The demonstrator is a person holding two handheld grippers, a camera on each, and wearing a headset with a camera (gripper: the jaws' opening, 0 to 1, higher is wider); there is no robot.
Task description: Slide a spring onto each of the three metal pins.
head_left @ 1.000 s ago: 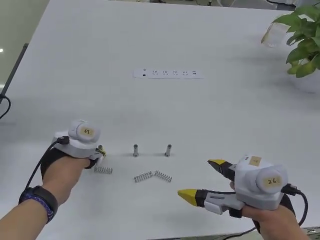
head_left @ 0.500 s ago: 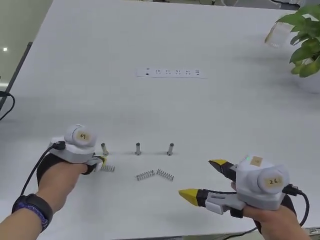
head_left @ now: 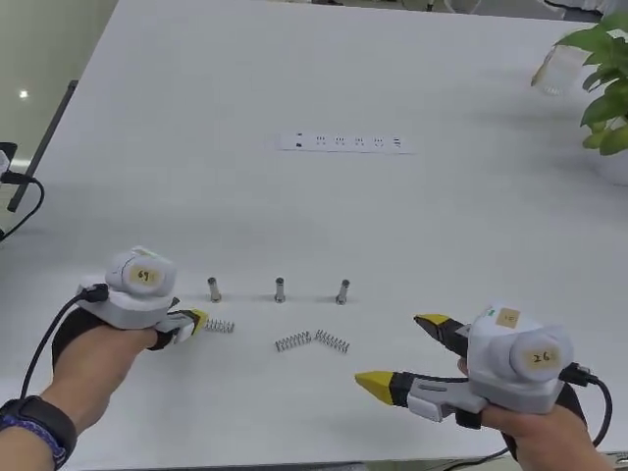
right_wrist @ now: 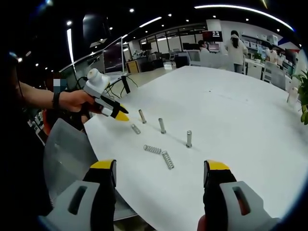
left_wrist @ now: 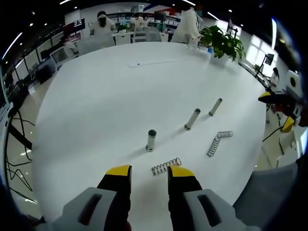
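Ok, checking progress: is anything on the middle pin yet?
Nothing: the middle pin stands bare, wholly in view. Two springs lie on the table in front of it, a third spring before the left claw.

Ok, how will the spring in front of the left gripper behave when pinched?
The spring is a thin open wire coil, so it probably squashes under a firm pinch. Lying on its side on the smooth table, it may roll or skid away.

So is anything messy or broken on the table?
Nothing looks broken or spilled. The three pins stand upright in a row, and the three springs lie loose on the table beside them.
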